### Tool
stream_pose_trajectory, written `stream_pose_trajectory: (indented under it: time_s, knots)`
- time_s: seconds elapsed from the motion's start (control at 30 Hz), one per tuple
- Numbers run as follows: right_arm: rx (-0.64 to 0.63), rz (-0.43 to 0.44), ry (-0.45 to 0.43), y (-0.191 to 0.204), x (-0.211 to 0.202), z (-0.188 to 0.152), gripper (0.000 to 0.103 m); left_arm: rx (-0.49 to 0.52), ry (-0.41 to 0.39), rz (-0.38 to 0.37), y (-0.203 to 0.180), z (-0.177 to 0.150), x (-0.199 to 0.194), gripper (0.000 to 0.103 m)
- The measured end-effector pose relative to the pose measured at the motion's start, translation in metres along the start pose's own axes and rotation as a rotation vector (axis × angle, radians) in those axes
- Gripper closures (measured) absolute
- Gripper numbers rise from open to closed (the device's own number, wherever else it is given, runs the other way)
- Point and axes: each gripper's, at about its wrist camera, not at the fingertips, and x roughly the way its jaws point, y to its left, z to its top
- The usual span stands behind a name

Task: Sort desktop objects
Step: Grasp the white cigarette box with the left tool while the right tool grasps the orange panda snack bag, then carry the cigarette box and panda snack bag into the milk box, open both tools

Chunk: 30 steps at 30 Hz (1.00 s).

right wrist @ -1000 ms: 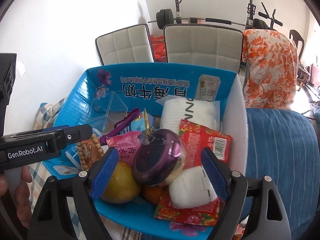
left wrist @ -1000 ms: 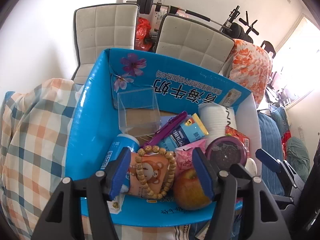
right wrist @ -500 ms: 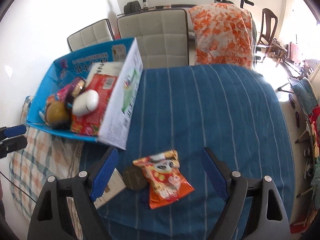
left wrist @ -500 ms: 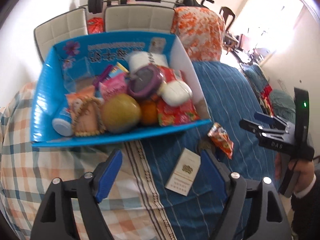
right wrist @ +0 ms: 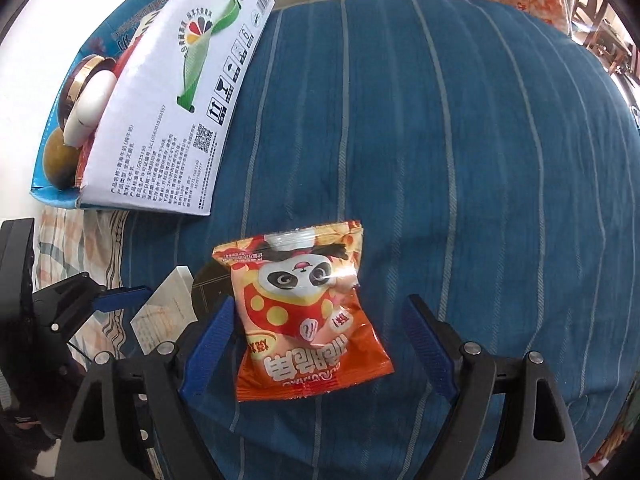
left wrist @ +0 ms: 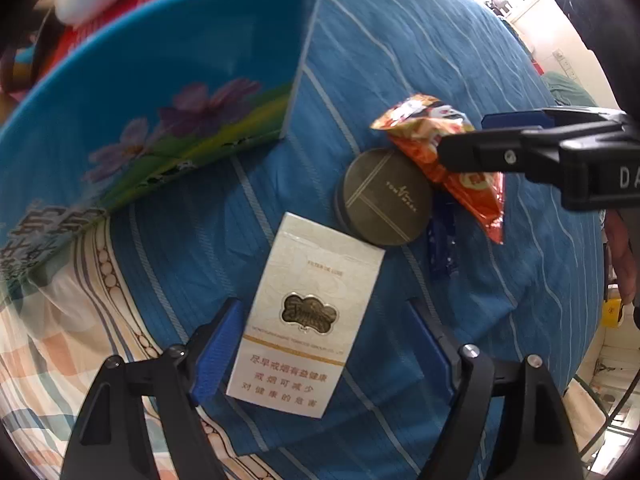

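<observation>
Tools both gape: left tool (left wrist: 324, 352) straddling cigarette pack (left wrist: 308, 320), right tool (right wrist: 316, 344) straddling snack bag (right wrist: 308, 312).

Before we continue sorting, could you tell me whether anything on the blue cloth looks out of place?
Yes: the orange panda snack packet overlaps the round dark tin, which touches the white cigarette pack, all three loose outside the blue cardboard box.

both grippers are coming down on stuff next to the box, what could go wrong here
1. The white cigarette pack overlaps the round tin; closing the left gripper could drag the tin along.
2. The panda snack bag is puffy, so the right gripper might crush it or let it slip.
3. The grippers work close together and could collide.
</observation>
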Motion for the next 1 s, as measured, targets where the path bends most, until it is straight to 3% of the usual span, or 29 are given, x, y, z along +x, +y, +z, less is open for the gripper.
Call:
stream_pose_trajectory:
  time_s: [0.1,0.2,0.27,0.57,0.8,1.0]
  knots:
    - [-0.037,-0.025,0.032,0.005,0.011,0.002,0.016,-0.008,-0.011,0.018,0.003,-0.003,0.002,0.038]
    - [-0.032,-0.057,0.024,0.007,0.017,0.000,0.019,-0.013,-0.024,0.000,0.006,-0.008,-0.001,0.041]
    - [-0.007,-0.027,-0.018,0.007,0.012,-0.002,0.035,-0.010,-0.024,0.000,0.005,-0.013,-0.003,0.042]
    - [0.010,-0.071,-0.095,0.017,-0.004,-0.033,0.041,-0.008,-0.090,-0.024,0.005,-0.050,-0.044,0.044]
    - [0.039,0.029,-0.207,0.029,-0.042,-0.060,0.041,-0.020,-0.218,0.014,0.016,-0.053,-0.105,0.044]
    - [0.042,0.106,-0.323,0.056,-0.085,-0.049,0.041,-0.021,-0.336,0.051,0.032,-0.047,-0.166,0.043]
